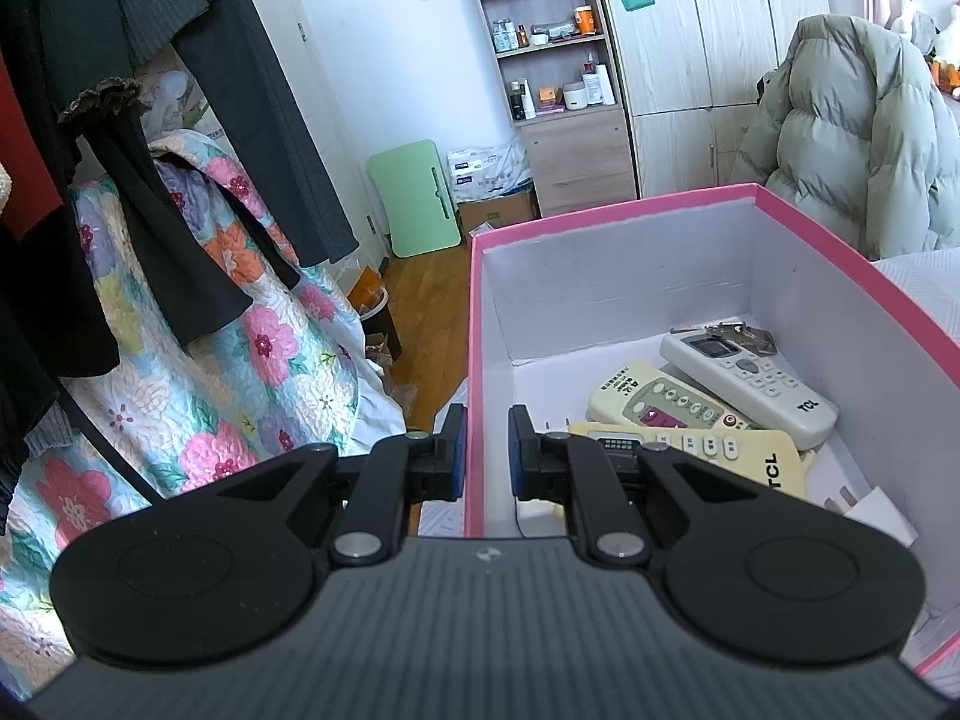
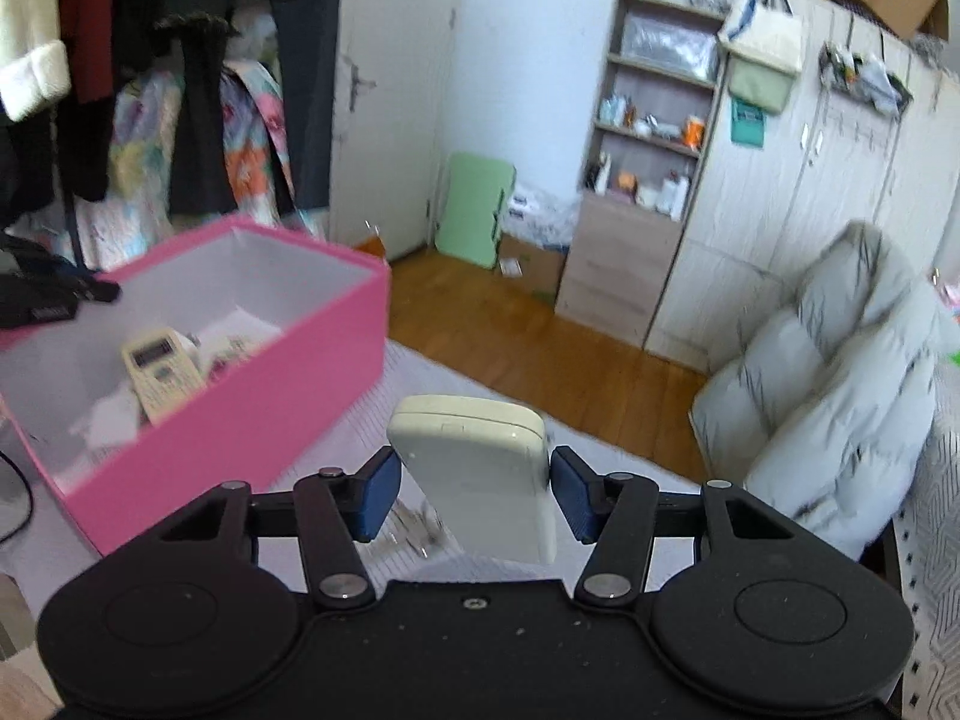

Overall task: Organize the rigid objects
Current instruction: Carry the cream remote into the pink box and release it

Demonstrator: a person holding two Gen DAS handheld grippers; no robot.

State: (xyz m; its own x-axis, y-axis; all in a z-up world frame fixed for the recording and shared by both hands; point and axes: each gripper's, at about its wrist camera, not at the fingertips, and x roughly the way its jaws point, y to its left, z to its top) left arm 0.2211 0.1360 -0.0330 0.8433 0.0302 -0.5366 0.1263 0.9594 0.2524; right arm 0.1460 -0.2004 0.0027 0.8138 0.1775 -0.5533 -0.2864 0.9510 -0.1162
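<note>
The right tool (image 2: 474, 483) points forward and downward, its two blue pads clamped on the long sides of a cream remote control (image 2: 480, 468); the remote lies back side up and lengthwise between the fingers, its far end sticking out toward twelve o'clock, lifted clear of the pale bed cover (image 2: 420, 372) below. A small metal object shows blurred under the remote, too unclear to name. At ten o'clock from this tool stands the pink box (image 2: 252, 420), open at the top, with the left tool's dark body showing at its far left rim at nine o'clock. The left tool (image 1: 487, 450) also points forward and downward; its pads are closed on the box's pink left wall (image 1: 474, 360), one pad outside the box and one inside. From this tool outward, toward two o'clock, the white box floor holds three remote controls: a yellowish one marked TCL (image 1: 720, 462) nearest, a cream one with a purple patch (image 1: 666, 399) next, and a white one marked TCL (image 1: 750, 384) lying across it. Behind the white remote at one o'clock lies one bunch of keys (image 1: 744, 333), and at three o'clock one white plug adapter (image 1: 876, 516) sits by the near wall. With the one in the right tool, four remotes are countable. Beyond the box, at two o'clock, a pale puffer jacket (image 1: 852, 138) hangs over a chair.
</note>
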